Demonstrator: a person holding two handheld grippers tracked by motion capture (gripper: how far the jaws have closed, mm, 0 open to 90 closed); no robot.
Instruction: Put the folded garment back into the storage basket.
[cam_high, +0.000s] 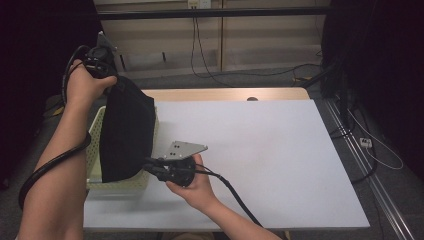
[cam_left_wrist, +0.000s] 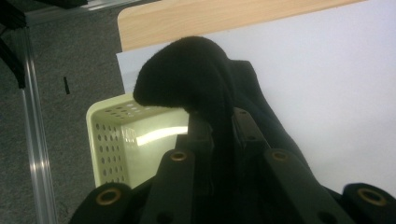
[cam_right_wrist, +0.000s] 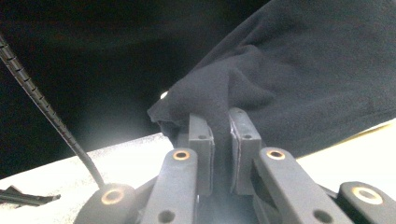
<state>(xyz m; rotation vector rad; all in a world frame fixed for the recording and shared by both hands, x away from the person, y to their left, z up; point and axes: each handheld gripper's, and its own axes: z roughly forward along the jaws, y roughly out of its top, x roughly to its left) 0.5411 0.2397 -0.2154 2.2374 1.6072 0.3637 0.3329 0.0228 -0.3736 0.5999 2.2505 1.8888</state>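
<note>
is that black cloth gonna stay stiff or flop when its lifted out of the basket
Probably floppy: the black cloth hangs in a sagging drape between the left gripper and right gripper. It bunches where the jaws pinch it, so likely soft. It looks light, though it could snag the basket.

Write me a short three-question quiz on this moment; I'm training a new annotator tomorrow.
1. True or false: both grippers are shut on the black cloth.
2. Which gripper is raised higher in the high view: (a) the left gripper, (b) the right gripper?
3. What stands on the white table directly beneath the cloth?

Key
1. True: in each gripper view the jaws pinch a fold of the cloth.
2. (a): it holds the cloth's top edge, while the right gripper grips the lower edge near the table.
3. A pale yellow perforated basket, at the table's left edge.
</note>
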